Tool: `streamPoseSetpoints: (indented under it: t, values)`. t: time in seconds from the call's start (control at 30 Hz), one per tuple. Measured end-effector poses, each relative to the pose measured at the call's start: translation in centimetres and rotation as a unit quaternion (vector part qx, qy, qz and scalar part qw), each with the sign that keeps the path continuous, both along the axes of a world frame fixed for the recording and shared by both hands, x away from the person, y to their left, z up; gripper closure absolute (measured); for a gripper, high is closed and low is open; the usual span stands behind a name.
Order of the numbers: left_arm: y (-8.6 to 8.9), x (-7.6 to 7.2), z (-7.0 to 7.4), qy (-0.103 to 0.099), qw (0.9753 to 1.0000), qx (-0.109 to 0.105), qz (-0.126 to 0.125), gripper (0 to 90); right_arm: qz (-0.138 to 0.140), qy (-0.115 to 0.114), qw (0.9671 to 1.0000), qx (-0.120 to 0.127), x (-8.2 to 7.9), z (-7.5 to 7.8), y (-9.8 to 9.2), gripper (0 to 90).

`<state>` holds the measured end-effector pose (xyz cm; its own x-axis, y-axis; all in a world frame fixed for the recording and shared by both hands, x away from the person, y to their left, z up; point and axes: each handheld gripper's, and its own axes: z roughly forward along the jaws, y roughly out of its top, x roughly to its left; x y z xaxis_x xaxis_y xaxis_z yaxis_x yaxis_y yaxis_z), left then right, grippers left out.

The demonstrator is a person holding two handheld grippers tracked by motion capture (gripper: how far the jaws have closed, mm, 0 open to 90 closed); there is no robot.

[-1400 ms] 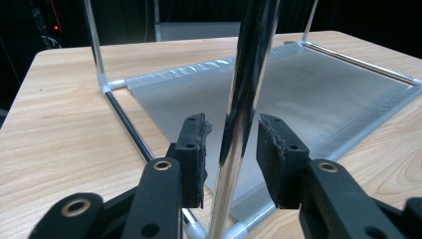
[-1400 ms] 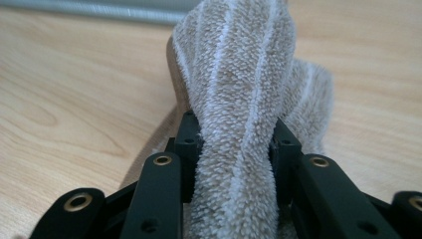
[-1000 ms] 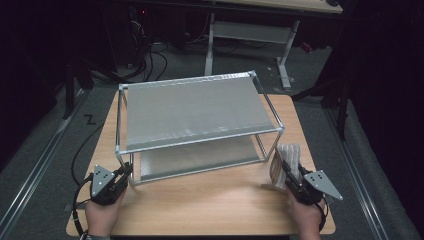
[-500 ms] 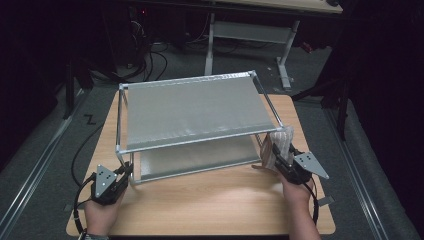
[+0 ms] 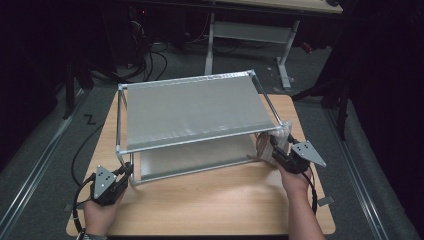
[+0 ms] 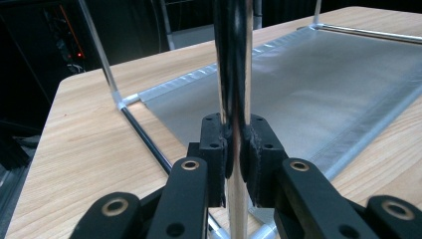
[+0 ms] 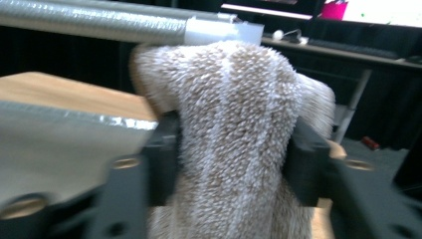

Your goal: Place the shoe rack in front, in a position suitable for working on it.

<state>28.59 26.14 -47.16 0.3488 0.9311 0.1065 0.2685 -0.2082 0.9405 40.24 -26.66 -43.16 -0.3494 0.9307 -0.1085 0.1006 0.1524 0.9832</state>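
- The right gripper clamps a folded beige fleecy towel with pale stripes; its black jaws press the cloth from both sides, in the right gripper view
- Over the last second this gripper has moved in from the front right of the table up to the front right corner of the two-tier silver metal rack with grey fabric shelves, so the towel now sits just beside that corner post, below the upper shelf's rail
- That move suggests the towel is about to go onto the lower shelf, not yet done
- The left gripper stays shut on the rack's front left chrome post, steadying the rack on the wooden table
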Motion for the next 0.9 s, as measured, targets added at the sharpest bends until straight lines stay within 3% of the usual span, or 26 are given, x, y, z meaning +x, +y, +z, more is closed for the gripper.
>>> streamPoseSetpoints:
  t: [0.07,0.13,0.33,0.57,0.7,0.9]
  values:
    - [0.0,0.0,0.0,0.000,1.0000,-0.002,-0.002,79.8,0.009,0.010,0.9999,0.003,0.3,0.0,-0.2,59.7]
    - [0.0,0.0,0.0,0.000,1.0000,-0.003,-0.001,79.8,0.018,0.021,0.9994,0.021,0.5,0.0,-0.5,65.1]
    - [0.2,0.1,0.0,0.000,1.0000,-0.008,-0.004,79.8,0.010,0.026,0.9995,0.014,0.0,0.1,-0.4,67.7]
    - [0.2,0.4,-0.2,0.001,0.9995,-0.029,-0.015,80.2,0.005,0.017,0.9995,0.024,-3.4,-0.3,-1.5,67.1]
    - [0.2,0.4,-0.3,0.001,0.9989,-0.044,-0.016,80.3,-0.001,0.048,0.9986,0.023,-3.8,-1.3,-1.8,66.2]
    - [0.1,0.4,-0.3,0.001,0.9990,-0.042,-0.013,80.3,-0.006,0.121,0.9925,0.016,-3.2,-4.3,-1.9,64.6]
